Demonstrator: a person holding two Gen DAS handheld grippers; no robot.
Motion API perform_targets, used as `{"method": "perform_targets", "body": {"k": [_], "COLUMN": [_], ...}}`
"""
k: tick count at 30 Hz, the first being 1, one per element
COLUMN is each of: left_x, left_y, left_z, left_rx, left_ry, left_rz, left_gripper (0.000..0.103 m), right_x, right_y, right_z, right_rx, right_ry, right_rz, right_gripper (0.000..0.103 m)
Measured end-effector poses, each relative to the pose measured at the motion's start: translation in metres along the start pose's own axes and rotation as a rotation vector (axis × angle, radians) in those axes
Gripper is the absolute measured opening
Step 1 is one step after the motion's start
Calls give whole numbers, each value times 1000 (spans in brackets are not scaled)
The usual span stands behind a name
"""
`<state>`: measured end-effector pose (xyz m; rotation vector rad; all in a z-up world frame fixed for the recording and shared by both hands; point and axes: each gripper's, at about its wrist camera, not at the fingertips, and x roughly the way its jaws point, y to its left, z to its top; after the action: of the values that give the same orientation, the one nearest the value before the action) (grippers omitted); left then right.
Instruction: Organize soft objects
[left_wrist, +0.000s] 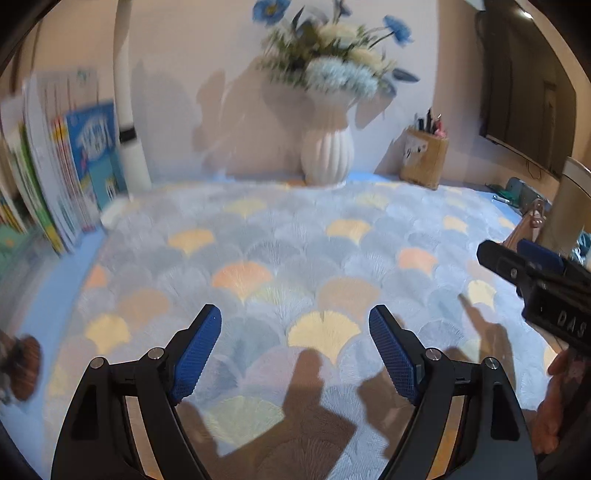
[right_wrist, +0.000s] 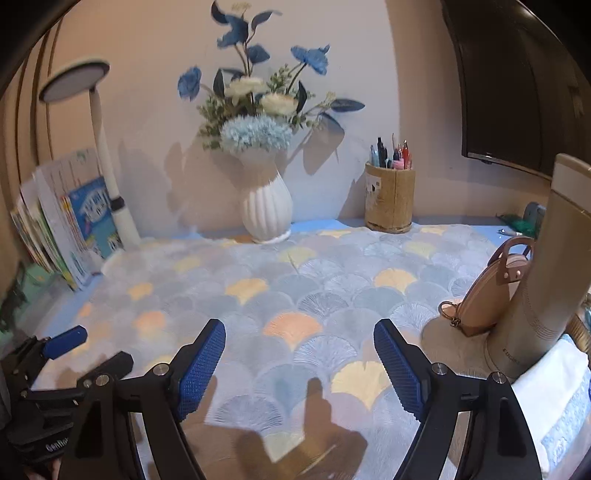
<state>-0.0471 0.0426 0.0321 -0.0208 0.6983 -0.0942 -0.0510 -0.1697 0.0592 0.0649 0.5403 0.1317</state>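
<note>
My left gripper (left_wrist: 295, 317) hangs open over the fan-patterned tablecloth (left_wrist: 280, 236), and there is nothing between its blue pads. My right gripper (right_wrist: 300, 328) is open too, over the same cloth (right_wrist: 295, 280), its jaws empty. Each gripper shows in the other's view: the right gripper (left_wrist: 517, 254) at the right edge, the left gripper (right_wrist: 92, 352) at the lower left. A folded white towel (right_wrist: 550, 384) lies on a pale blue cloth (right_wrist: 569, 439) at the right edge. At the left edge a brown fuzzy object (left_wrist: 22, 365) is blurred.
A white vase of blue flowers (right_wrist: 266, 210) and a pen holder (right_wrist: 389, 199) stand at the back wall. Books (right_wrist: 66, 236) and a lamp (right_wrist: 110, 192) fill the left. A tan purse (right_wrist: 487, 299) leans on a beige tumbler (right_wrist: 546, 273) at the right.
</note>
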Motion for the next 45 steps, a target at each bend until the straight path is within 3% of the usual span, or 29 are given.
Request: {"method": "perform_targets", "body": {"k": [2, 4, 14, 18, 25, 30, 34, 38, 45], "left_x": [7, 4, 4, 6, 1, 3, 5, 11, 8], "left_y": [5, 10, 12, 13, 8, 9, 10, 9, 8], "left_z": [-1, -1, -4, -4, -5, -5, -5, -4, -3], "left_rx": [-26, -50, -68, -70, -46, -48, -54, -47, -25], "left_ry": [33, 8, 4, 15, -9, 0, 13, 45, 19], "left_rz": [-4, -8, 15, 15, 29, 34, 52, 118, 127], "left_gripper": [81, 81, 81, 81, 81, 87, 89, 89, 89], "right_x": [10, 20, 23, 22, 26, 26, 26, 27, 28], "right_y": [-1, -1, 8, 11, 8, 9, 10, 10, 10], "right_z": [-9, -12, -15, -16, -16, -16, -16, -16, -17], "right_rx": [-1, -3, -51, -64, -48, -48, -54, -57, -62], "right_ry": [13, 54, 51, 45, 71, 73, 78, 82, 87], "right_rz": [3, -14, -51, -65, -59, -64, -64, -65, -64], "right_gripper": [83, 83, 91, 99, 99, 99, 99, 99, 99]}}
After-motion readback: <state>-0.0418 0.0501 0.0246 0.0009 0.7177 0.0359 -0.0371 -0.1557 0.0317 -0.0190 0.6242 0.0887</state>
